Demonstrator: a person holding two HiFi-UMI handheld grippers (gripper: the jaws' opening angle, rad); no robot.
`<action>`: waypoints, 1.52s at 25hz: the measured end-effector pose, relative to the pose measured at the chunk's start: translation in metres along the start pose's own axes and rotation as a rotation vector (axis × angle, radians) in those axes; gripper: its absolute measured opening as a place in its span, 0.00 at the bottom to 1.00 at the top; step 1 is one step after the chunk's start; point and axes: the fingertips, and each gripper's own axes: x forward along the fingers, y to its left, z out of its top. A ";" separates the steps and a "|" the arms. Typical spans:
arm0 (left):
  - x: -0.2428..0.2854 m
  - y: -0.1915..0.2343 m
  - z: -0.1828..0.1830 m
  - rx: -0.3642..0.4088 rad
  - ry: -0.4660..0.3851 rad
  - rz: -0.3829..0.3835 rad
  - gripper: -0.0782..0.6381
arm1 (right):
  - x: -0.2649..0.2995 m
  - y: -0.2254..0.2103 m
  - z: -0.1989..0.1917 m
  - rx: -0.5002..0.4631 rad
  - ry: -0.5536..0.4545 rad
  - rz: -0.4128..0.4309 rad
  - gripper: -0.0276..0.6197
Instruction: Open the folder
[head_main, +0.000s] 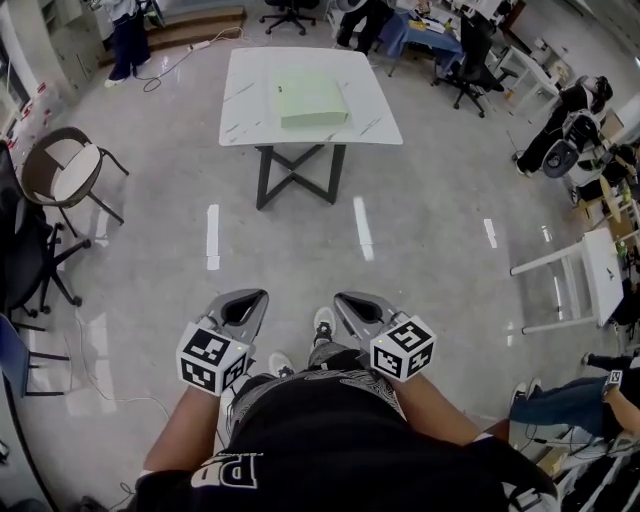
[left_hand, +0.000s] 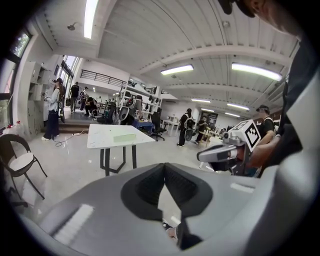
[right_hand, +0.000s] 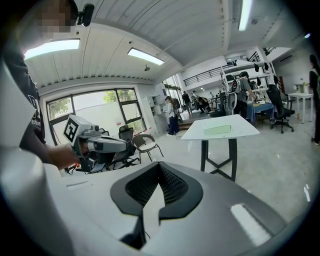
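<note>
A pale green folder (head_main: 312, 102) lies shut and flat on a white marble-look table (head_main: 250, 90) across the floor, well ahead of me. It also shows small in the left gripper view as the folder (left_hand: 124, 137) and in the right gripper view as the folder (right_hand: 217, 129). Both grippers are held close to the person's body, far from the table. The left gripper (head_main: 262, 293) (left_hand: 164, 164) has its jaws together with nothing between them. The right gripper (head_main: 338, 297) (right_hand: 159, 164) is likewise shut and empty.
A brown chair (head_main: 65, 165) and a black office chair (head_main: 25, 260) stand at the left. A white stand (head_main: 590, 275) is at the right. People, desks and office chairs fill the back of the room. Bare grey floor lies between me and the table.
</note>
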 end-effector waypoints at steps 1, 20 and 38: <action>0.000 0.000 -0.001 -0.004 0.001 0.000 0.19 | 0.002 0.000 0.000 0.000 0.001 0.002 0.04; 0.080 0.045 0.038 0.013 0.022 0.022 0.19 | 0.065 -0.083 0.049 0.005 -0.047 0.033 0.04; 0.210 0.116 0.132 0.006 -0.015 0.123 0.19 | 0.136 -0.226 0.148 -0.021 -0.070 0.114 0.04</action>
